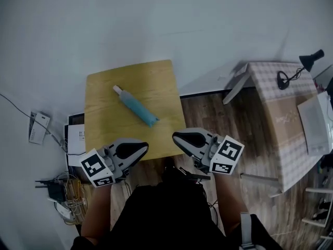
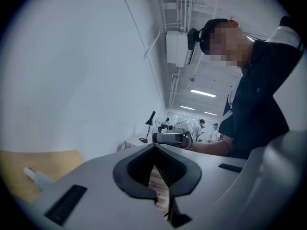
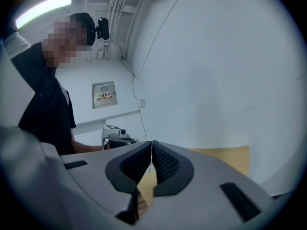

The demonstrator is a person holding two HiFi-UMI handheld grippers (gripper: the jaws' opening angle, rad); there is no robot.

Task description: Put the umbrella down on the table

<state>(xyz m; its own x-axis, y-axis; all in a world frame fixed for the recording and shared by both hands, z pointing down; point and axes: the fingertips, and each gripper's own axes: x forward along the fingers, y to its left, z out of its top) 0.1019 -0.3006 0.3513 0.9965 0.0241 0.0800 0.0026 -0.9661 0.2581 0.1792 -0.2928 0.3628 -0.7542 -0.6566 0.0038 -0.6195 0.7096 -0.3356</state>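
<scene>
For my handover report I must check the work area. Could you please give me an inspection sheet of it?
Surface: wooden table, level, only the umbrella on it.
Job's things: folded teal umbrella lies flat on the table; neither gripper touches it.
Clutter: nothing seen on the table.
Grippers: left gripper and right gripper are both shut and empty, near the table's front edge, tips facing each other.
Cables: tangle of cables on the floor left of the table.
Surroundings: checked-cloth table at right, with a black desk lamp on it.
</scene>
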